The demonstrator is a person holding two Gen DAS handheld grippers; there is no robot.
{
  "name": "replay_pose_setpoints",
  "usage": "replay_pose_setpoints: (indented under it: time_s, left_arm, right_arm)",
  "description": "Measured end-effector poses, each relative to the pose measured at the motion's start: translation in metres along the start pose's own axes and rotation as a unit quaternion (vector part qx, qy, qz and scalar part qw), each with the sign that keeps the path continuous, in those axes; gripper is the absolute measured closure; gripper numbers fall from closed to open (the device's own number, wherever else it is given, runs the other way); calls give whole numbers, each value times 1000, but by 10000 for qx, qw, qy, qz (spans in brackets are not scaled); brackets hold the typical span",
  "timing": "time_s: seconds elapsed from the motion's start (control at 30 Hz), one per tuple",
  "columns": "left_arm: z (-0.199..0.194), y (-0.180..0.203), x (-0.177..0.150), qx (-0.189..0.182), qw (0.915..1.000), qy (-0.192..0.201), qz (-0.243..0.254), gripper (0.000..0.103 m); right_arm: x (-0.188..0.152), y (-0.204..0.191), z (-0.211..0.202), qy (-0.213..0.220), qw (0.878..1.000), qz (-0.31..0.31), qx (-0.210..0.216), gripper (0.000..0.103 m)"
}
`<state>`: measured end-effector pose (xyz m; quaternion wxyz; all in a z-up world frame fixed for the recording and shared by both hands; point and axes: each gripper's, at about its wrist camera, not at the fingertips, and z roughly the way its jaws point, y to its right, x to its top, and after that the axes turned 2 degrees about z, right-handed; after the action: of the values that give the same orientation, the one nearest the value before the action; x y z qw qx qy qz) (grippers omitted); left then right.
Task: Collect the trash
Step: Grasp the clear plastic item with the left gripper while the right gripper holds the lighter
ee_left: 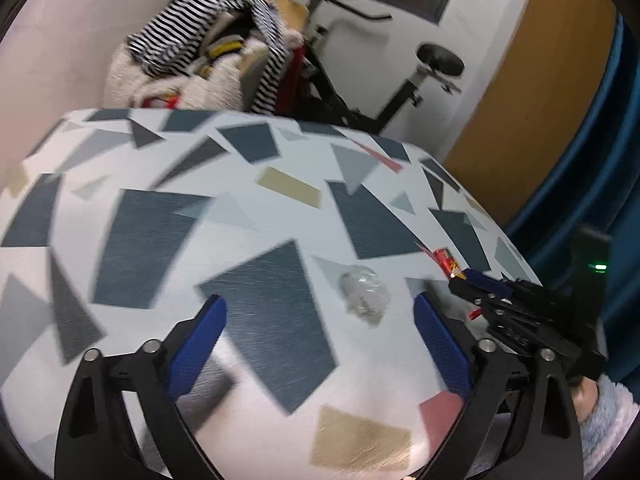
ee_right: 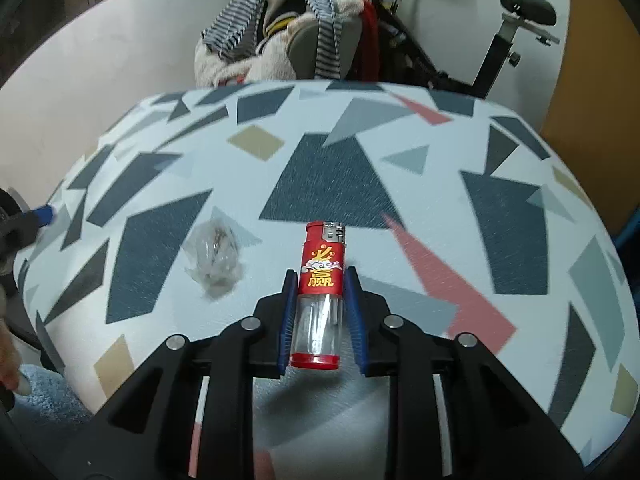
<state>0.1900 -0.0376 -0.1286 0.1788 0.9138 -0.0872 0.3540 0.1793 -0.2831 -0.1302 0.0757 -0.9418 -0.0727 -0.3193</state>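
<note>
A red lighter (ee_right: 320, 276) with a clear lower body sits lengthwise between the blue pads of my right gripper (ee_right: 321, 275), which is shut on it above the patterned table (ee_right: 400, 184). In the left wrist view that right gripper (ee_left: 474, 282) comes in from the right with the lighter (ee_left: 446, 262) sticking out of it. A crumpled clear plastic wrapper (ee_left: 364, 292) lies on the table just ahead of my left gripper (ee_left: 318, 304), nearer its right finger. The left gripper is open and touches nothing. The wrapper (ee_right: 216, 260) also lies left of the lighter.
A chair (ee_left: 192, 68) piled with striped and fleecy clothes stands behind the table's far edge. An exercise bike (ee_left: 400, 92) stands to its right, by a wooden panel (ee_left: 540, 80) and a blue curtain (ee_left: 592, 160). A fleecy sleeve (ee_left: 608, 420) shows at lower right.
</note>
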Motion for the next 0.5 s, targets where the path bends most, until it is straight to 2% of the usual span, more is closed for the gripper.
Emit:
replay_pose_setpoints:
  time_s: [0.2, 0.37, 0.4, 0.43, 0.5]
  left_arm:
    - [58, 30, 5, 14, 9983, -528, 228, 25]
    - [91, 39, 9, 216, 9960, -817, 283, 41]
    - [96, 38, 9, 231, 9955, -881, 269, 50]
    - [99, 38, 8, 169, 9953, -922, 261, 69]
    - [97, 39, 8, 95, 9956, -877, 326, 73]
  right_arm:
    - [6, 0, -19, 241, 9997, 26, -45, 76]
    - [5, 9, -39, 393, 9992, 95, -37, 77]
    - [3, 11, -41, 400, 9991, 108, -32, 77]
    - [3, 12, -44, 404, 9991, 126, -25, 77]
    - [1, 15, -48, 419, 9990, 145, -10, 77]
